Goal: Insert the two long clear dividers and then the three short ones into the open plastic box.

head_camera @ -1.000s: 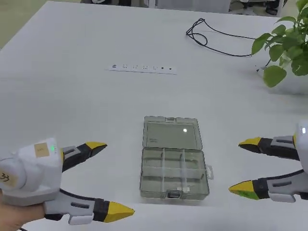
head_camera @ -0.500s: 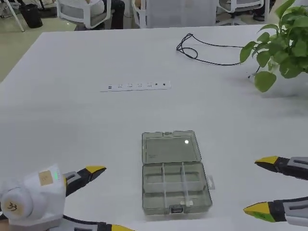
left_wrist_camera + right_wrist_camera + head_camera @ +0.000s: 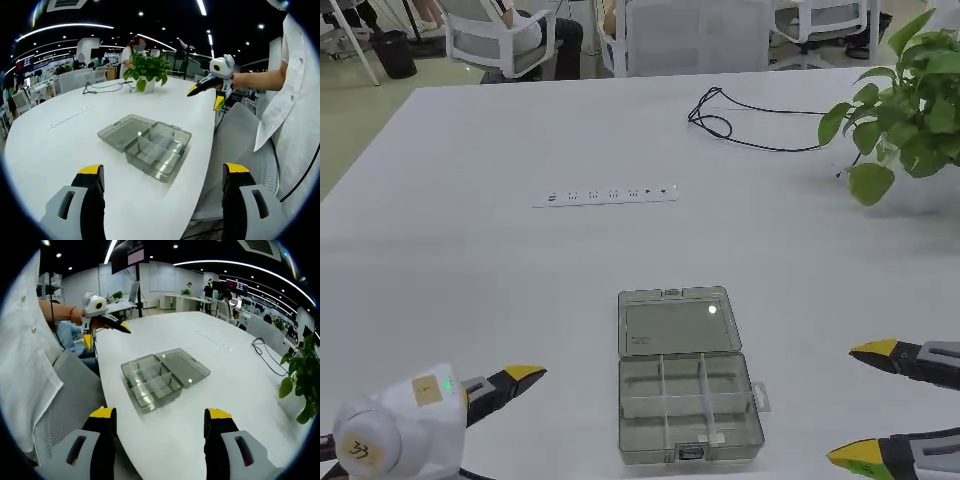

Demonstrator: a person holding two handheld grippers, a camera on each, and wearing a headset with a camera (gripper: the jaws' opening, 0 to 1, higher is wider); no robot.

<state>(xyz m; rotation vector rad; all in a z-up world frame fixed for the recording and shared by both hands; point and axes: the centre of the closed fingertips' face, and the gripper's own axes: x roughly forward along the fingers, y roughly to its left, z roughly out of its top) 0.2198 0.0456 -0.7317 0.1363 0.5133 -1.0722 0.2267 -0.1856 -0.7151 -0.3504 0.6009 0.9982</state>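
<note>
The grey see-through plastic box (image 3: 688, 408) lies on the white table (image 3: 470, 270) with its lid (image 3: 675, 322) folded flat behind it. Clear dividers (image 3: 703, 388) stand inside and split it into several compartments. My left gripper (image 3: 163, 169) is open and holds nothing; its upper fingertip (image 3: 525, 375) lies left of the box. Open and bare as well, my right gripper (image 3: 865, 403) hovers to the box's right. From the left gripper view the box (image 3: 150, 145) lies ahead with the right gripper (image 3: 207, 90) beyond it. The right gripper view shows the box (image 3: 160, 375) and the left gripper (image 3: 107, 322).
A white power strip (image 3: 605, 195) lies further back on the table. A black cable (image 3: 730, 120) is coiled at the far side, and a green plant (image 3: 905, 90) stands at the right. Office chairs (image 3: 505, 35) line the far edge.
The head camera has tilted up, so the whole picture has slid down. Both grippers have drawn back a little from the box toward me. Both remain open.
</note>
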